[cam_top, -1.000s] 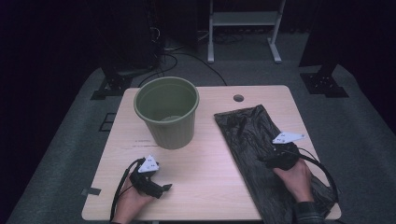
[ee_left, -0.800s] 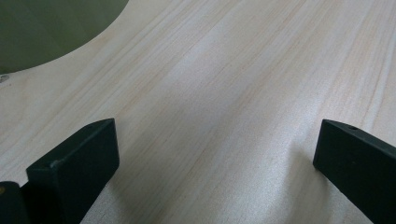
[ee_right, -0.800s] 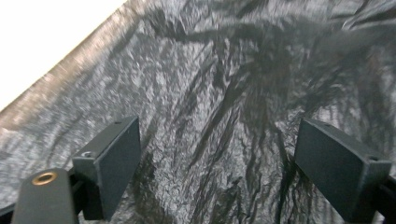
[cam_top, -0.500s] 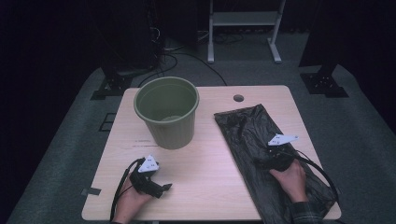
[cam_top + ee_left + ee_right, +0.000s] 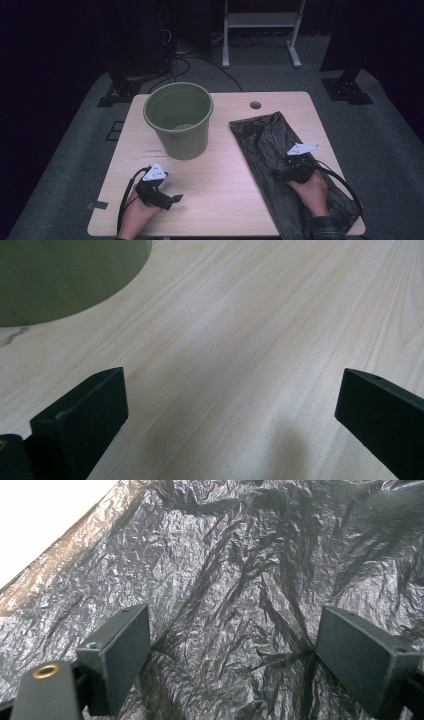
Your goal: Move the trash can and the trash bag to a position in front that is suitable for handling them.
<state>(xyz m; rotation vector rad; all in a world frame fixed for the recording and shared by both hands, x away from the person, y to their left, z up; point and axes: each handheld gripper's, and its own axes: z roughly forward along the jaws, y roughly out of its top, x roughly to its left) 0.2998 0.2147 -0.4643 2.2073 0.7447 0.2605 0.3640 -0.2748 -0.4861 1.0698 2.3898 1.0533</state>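
The right tool (image 5: 281, 172), jaws spread wide, hovers low over the flat black bag (image 5: 280, 150) directly beneath it, apparently to pinch the plastic, while the left tool (image 5: 172, 199), also spread, waits near the green bin (image 5: 178, 121).

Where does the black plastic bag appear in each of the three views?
High view: the black plastic bag lies flat on the right side of the table, under the right gripper.
Left gripper view: bare wood and the green bucket at upper left.
Right gripper view: crinkled bag spreads behind both open jaws.
Shared landmark: the pale wooden table top.
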